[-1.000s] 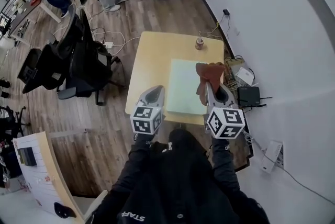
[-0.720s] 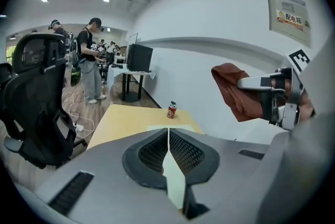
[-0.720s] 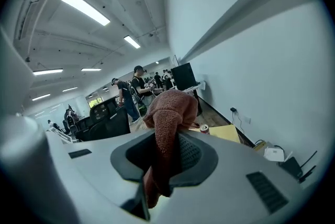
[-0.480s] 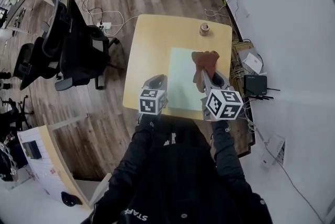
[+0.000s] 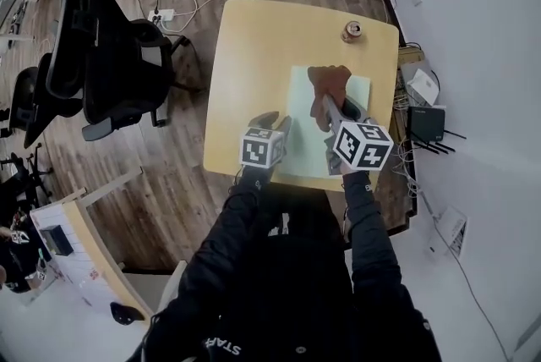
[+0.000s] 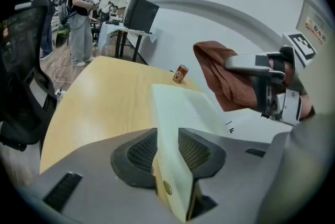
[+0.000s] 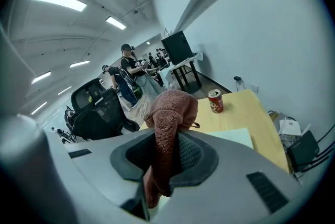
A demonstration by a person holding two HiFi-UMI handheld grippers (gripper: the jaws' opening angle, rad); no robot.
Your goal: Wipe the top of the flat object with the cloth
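cloth (image 5: 328, 85) in right tool (image 5: 326, 104), over flat object (image 5: 304, 119)

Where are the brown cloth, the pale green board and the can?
Brown terry cloth (image 5: 328, 83), head view, bunched top.
Pale green flat board (image 5: 299, 98), head view, bare left side.
Red drink can (image 5: 352, 31), head view, its lid.

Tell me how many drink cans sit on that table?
1. The can stands near the table's far edge, beyond the pale sheet. The left gripper and right gripper hide some tabletop.
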